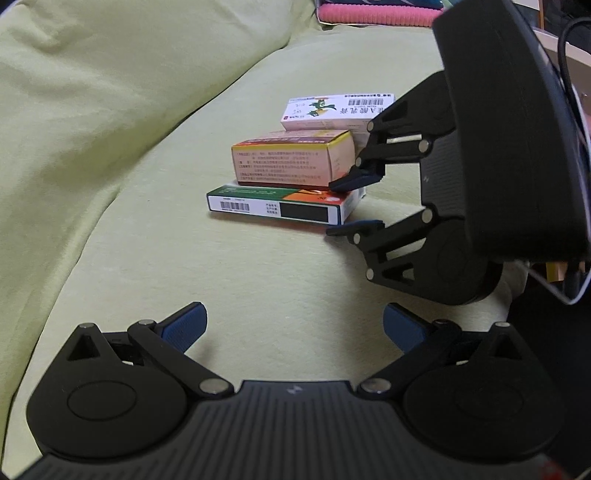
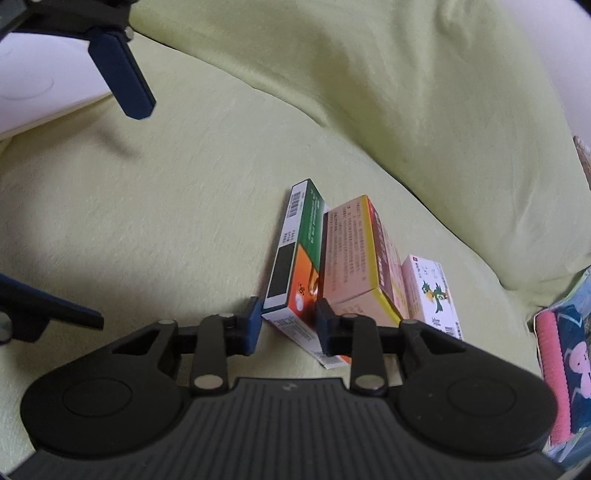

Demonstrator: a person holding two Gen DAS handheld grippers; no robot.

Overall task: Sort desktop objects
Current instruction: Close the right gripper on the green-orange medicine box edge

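Observation:
Three medicine boxes lie on a yellow-green sofa seat [image 1: 221,280]. A flat green-and-orange box [image 1: 280,203] [image 2: 295,266] is at the bottom. A pink-and-yellow box [image 1: 291,158] [image 2: 354,258] rests on it. A white box with a green bird picture [image 1: 336,110] [image 2: 432,291] leans behind. My right gripper [image 2: 286,325] [image 1: 351,206] has its jaws around the near end of the green-and-orange box, pads close to or touching its faces. My left gripper [image 1: 295,328] is open and empty, well short of the boxes.
Yellow-green back cushions [image 2: 424,92] rise behind the seat. A pink-and-dark patterned cloth [image 2: 561,369] [image 1: 376,13] lies past the boxes at the seat's end. A white surface [image 2: 33,85] shows beside the sofa. A black cable [image 1: 565,66] hangs by the right gripper.

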